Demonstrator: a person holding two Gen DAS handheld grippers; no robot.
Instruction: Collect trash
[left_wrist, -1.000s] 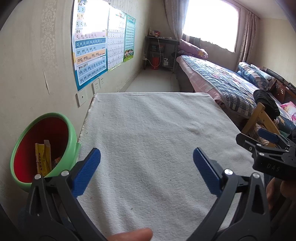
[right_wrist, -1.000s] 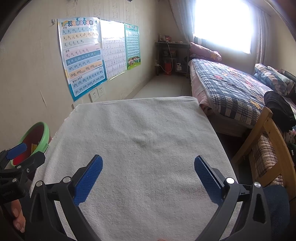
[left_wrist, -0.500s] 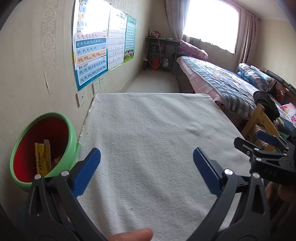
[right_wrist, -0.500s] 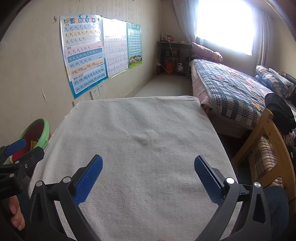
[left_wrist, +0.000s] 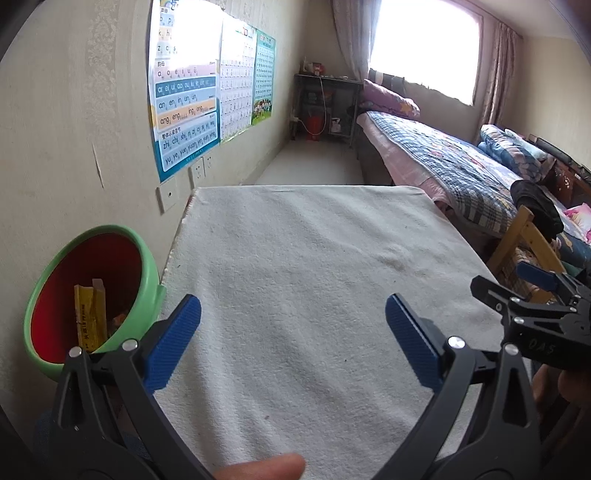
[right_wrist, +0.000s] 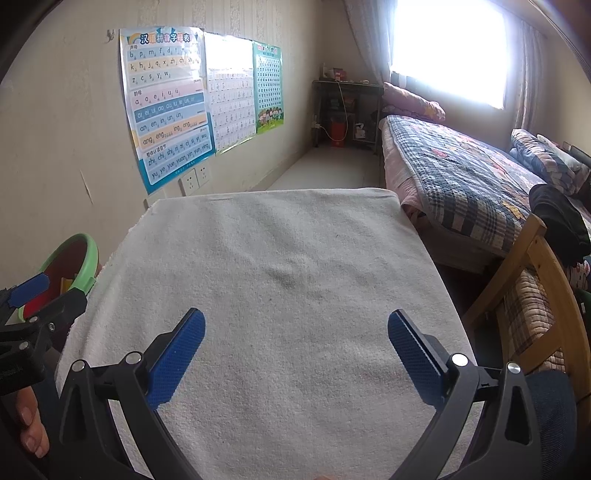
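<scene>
Left wrist view: yellow wrapper (left_wrist: 89, 320) stands upright in the green bin (left_wrist: 146, 258); left gripper (left_wrist: 293, 332) and right gripper (right_wrist: 295, 345) gape wide, holding nothing.

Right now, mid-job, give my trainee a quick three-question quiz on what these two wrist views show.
1. True or false: the left hand-held gripper is shut on a wrapper.
2. What lies inside the green bin?
A. a yellow wrapper
B. a bottle
C. a spoon
3. Fill in: the right hand-held gripper hangs open above the white ____ covering the table.

Key:
1. False; it is open and holds nothing.
2. A, the yellow wrapper.
3. Cloth.
</scene>
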